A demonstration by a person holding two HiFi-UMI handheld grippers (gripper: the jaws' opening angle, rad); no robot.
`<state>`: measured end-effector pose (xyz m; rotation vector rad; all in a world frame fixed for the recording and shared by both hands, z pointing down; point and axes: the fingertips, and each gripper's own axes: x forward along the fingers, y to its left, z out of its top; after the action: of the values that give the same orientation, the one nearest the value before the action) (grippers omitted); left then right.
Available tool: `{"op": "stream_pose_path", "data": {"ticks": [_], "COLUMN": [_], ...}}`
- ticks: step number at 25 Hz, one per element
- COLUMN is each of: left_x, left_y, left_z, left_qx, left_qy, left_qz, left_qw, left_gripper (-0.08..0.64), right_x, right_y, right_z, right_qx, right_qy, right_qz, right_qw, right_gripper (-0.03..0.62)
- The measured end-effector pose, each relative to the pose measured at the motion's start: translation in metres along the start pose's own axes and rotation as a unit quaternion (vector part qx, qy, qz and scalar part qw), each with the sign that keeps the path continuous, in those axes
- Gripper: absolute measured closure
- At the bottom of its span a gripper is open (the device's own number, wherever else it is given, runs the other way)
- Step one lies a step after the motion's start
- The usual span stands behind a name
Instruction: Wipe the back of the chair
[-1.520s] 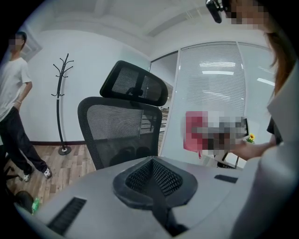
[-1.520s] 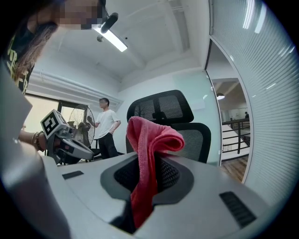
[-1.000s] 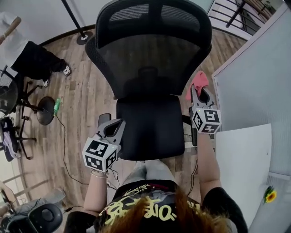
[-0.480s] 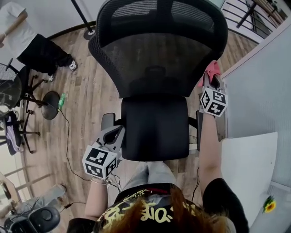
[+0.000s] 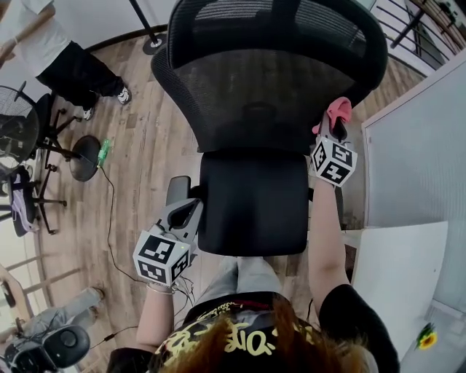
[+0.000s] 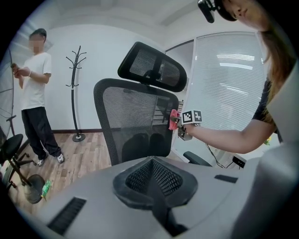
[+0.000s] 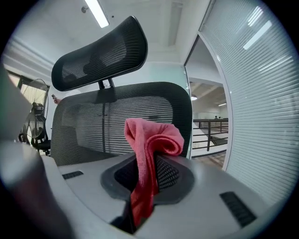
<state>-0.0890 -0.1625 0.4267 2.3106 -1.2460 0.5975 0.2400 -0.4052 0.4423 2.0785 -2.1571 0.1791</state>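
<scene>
Right claw (image 5: 331,125): clamped on cloth (image 7: 152,144) — pink wad sticks out past the tips, tail hangs down between the jaws.
Left claw (image 5: 182,211): pressed together, nothing in it; hangs low off the seat's (image 5: 251,204) left front corner, not on the job.
Chair back (image 5: 269,95): dead ahead of the right claw, filling its view. Claw sits at the back's right edge, roughly mid-height, below the headrest (image 5: 277,22).
Cloth vs back: at or just beside the right rim. Left gripper view puts it against the edge, but I can't confirm actual contact.
Done: cloth gripped and positioned at the back. Reads as setup complete.
Left to do: the whole wipe, by my read — surface shows no wiped/unwiped difference, so no coverage can be credited. Nearly all of the face lies left of the right claw, headrest above it.
Bystander (image 6: 32,93): behind the chair, far left of the left claw, well apart from the work.
</scene>
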Motion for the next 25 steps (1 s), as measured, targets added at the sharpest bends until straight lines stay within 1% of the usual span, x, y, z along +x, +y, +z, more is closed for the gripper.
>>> {"op": "stream_pose_path", "data": {"ticks": [4,10,12,16,18,23,25], "left_x": [-0.006,-0.016,-0.021,-0.032,-0.038,-0.046,-0.053], "left_y": [0.003,0.017,0.022,0.029,0.036,0.049,0.056], "left_z": [-0.001,-0.015,-0.019,-0.025,-0.027,-0.034,-0.038], "left_qx": [-0.003,-0.02,-0.024,-0.034,-0.043,-0.055,-0.059], "left_qy": [0.0,-0.002,-0.004,-0.011,-0.016,-0.02,-0.023], "left_qz": [0.006,0.021,0.027,0.037,0.045,0.059,0.066], "left_qw": [1.0,0.9996,0.9993,0.9987,0.9979,0.9965,0.9958], "left_gripper": [0.566,0.566,0.566,0.566,0.567,0.566,0.566], "right_x": [0.002,0.01,0.012,0.012,0.013,0.014,0.015], "right_y": [0.024,0.092,0.111,0.137,0.155,0.208,0.238], "right_z": [0.002,-0.003,-0.004,-0.005,-0.004,-0.008,-0.013], "right_qx": [0.0,-0.038,-0.036,-0.018,-0.009,-0.002,-0.008], "right_qy": [-0.009,-0.018,-0.021,-0.026,-0.027,-0.022,-0.021], "right_qz": [0.006,0.041,0.049,0.054,0.062,0.097,0.12], "right_qw": [1.0,0.998,0.998,0.998,0.998,0.995,0.992], "right_gripper": [0.531,0.531,0.531,0.531,0.531,0.531,0.531]}}
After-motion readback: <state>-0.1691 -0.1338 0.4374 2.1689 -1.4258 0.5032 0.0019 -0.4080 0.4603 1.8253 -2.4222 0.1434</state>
